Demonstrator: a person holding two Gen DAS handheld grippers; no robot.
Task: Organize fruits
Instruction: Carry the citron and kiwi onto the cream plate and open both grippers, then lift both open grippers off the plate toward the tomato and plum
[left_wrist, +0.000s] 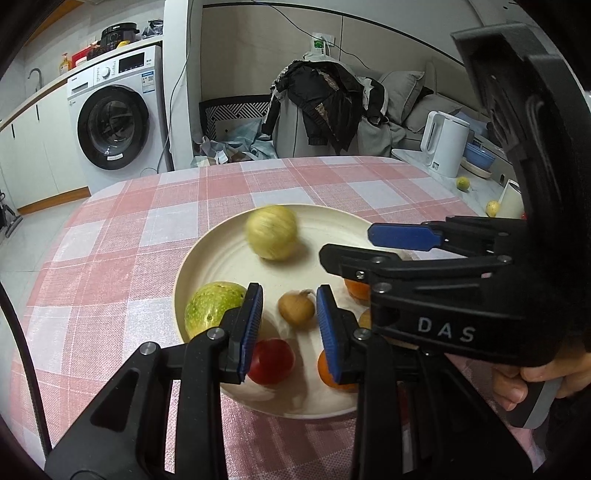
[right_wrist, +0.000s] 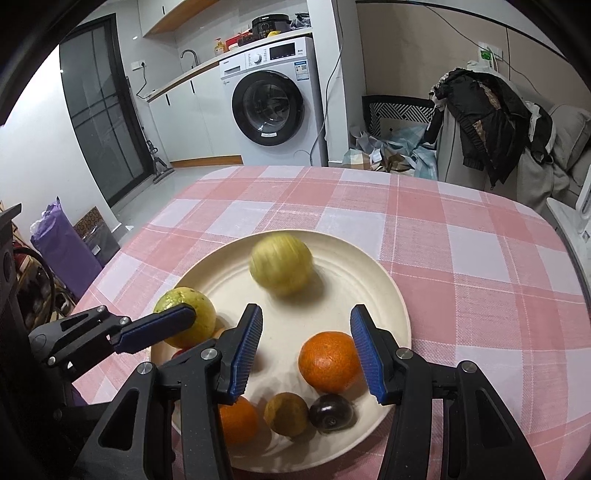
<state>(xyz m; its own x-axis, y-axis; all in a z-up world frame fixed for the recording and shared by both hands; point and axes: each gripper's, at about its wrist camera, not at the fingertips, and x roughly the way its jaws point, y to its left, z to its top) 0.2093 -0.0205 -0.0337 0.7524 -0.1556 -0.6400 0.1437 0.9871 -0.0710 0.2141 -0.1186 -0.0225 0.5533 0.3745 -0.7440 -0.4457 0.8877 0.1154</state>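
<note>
"das" on right tool, fruit plate

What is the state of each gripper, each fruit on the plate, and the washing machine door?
left gripper: open, empty, over the plate
right gripper: open, empty, fingers either side of the large orange
pale yellow fruit: motion-blurred, apparently rolling
green fruit: at rest by the rim
red fruit: at rest
dark fruit: at rest
washing machine door: closed
</note>
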